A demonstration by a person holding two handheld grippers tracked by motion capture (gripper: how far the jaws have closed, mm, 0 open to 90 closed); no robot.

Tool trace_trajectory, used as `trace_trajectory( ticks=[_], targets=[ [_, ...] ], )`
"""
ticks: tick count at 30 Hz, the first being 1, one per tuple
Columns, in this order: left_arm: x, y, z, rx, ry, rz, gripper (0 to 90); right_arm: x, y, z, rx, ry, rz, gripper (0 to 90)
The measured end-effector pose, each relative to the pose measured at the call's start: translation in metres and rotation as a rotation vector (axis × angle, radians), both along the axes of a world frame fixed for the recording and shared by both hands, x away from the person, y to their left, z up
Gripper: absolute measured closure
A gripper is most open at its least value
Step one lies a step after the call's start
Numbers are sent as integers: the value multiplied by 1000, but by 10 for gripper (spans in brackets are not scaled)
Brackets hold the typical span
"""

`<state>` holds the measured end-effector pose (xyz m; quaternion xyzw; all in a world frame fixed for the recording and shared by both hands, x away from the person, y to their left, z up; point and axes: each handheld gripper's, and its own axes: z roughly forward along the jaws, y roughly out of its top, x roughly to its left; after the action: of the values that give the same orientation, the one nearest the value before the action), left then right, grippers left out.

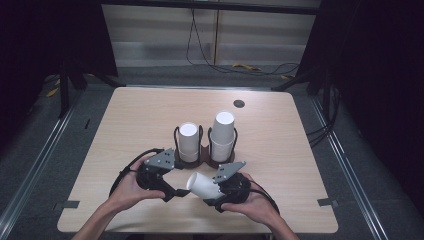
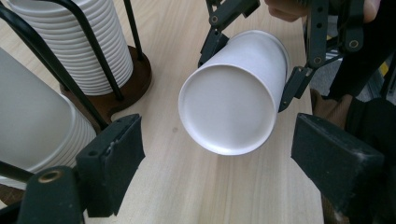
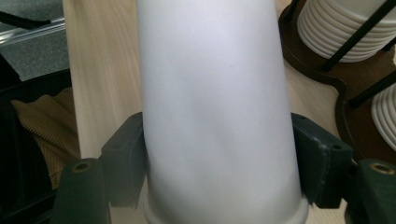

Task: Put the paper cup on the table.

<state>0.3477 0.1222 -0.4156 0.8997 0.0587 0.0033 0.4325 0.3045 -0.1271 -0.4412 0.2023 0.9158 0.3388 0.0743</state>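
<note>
We pinch the paper cup (image 1: 201, 184) sideways in the right gripper (image 1: 210, 187), base toward the spread-open left gripper (image 1: 179, 192) for handover.

Two bare arms and two black grippers

The person's arms are showing bare, with no sleeves, as they are coming in at the near edge. The left gripper (image 1: 176, 186) and the right gripper (image 1: 206, 192) are both looking black, each wearing a grey three-cornered plate with small dark screws on top. A black cable is looping out from each one. Their jaws are ending in thick black pads (image 2: 112, 163), and brass-coloured round screws are sitting near the base.
</note>
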Motion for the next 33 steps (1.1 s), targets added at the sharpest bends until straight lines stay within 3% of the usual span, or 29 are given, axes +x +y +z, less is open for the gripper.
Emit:
trace_trajectory(
  ticks=[14,22,28,33],
  targets=[
    [-1,-4,-3,66,-26,-12,178,6,11,7,-76,4,53,289],
    [-2,-9,-7,103,-39,-28,183,7,17,7,-152,18,65,292],
    [-3,-14,-12,139,-26,-48,184,8,24,6,-199,19,95,293],
    [-2,-14,-13,142,-15,-49,204,7,27,4,-213,33,99,293]
  ],
)
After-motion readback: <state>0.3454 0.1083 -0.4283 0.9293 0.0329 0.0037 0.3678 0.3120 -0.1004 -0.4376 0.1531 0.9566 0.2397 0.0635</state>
